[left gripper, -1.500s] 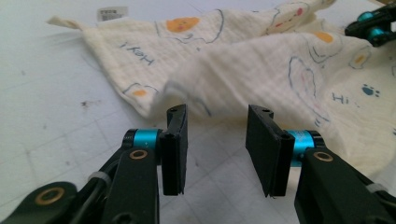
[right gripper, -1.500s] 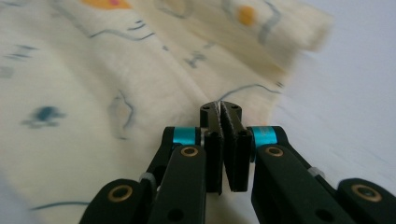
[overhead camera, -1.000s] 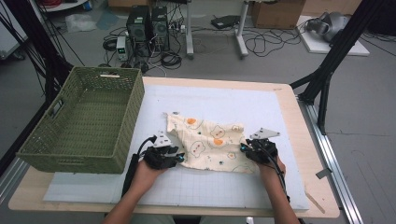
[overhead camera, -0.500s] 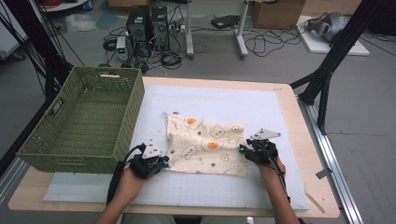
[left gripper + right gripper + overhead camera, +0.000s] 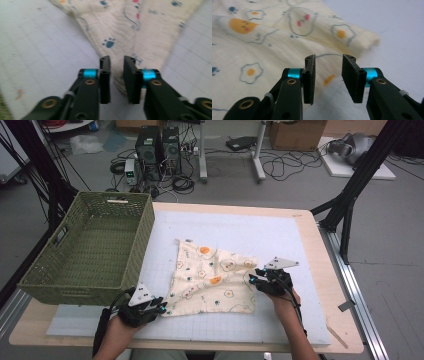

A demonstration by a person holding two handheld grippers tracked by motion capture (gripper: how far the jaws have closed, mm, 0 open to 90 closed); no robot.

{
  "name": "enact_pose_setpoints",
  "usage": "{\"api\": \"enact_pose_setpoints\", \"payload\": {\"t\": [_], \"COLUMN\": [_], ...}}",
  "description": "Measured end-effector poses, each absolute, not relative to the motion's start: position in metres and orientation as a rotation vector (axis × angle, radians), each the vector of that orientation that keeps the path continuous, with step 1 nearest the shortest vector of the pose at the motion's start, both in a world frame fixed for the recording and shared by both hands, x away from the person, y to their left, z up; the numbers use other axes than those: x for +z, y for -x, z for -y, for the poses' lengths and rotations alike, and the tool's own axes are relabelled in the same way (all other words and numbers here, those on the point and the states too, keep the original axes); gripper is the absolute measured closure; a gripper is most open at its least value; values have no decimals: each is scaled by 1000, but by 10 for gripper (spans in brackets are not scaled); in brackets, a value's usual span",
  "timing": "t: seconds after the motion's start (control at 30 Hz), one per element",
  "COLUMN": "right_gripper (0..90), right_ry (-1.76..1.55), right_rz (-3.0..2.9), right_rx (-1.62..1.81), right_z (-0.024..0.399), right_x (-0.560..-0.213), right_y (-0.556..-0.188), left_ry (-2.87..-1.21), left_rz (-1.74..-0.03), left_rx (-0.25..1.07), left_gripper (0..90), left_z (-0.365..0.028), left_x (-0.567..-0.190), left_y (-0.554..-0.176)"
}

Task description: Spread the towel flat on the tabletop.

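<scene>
Two grippers work a printed cloth (image 5: pixel 212 282) lying flat-ish on the white mat (image 5: pixel 240 232) in the middle of the tabletop (image 5: pixel 320 245), w/ a green basket (image 5: pixel 90 250) just left of it. Since a sec ago the left gripper (image 5: pixel 161 308) has dragged the cloth's near-left corner out toward the person's left, so the cloth is spread wider and smoother vs. its bunched look before. Its jaws have just been opening again; the corner sits between them, gap visible each side, so prob. released, not pinched. Right gripper (image 5: pixel 256 279) hovers at the cloth's right edge, jaws apart, nothing clamped, approx. same spot as before. Judging by this, flattening is nearly done; folding or basket next.
</scene>
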State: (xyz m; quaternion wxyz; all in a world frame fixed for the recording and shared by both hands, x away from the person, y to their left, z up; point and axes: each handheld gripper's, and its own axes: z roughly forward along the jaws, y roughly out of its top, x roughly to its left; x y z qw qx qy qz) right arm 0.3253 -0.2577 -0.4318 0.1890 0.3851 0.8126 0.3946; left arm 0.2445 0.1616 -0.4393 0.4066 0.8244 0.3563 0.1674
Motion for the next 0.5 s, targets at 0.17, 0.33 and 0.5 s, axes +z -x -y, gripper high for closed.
{"api": "enact_pose_setpoints", "payload": {"t": [0.17,0.33,0.5], "right_gripper": [631,759,879], "right_ry": [-1032,-1002,-956], "right_rz": [-2371,-2448,-2545], "right_rx": [1122,1078,1061], "right_z": [239,233,235], "right_x": [-437,-446,-441], "right_y": [-326,-326,-321], "left_ry": [-1979,-1908,-1898], "left_rz": [-950,-968,-957], "left_rx": [455,441,436], "left_gripper": [616,595,590], "left_z": [-158,-145,-133], "left_x": [-432,-426,-421], "left_y": [-262,-280,-298]}}
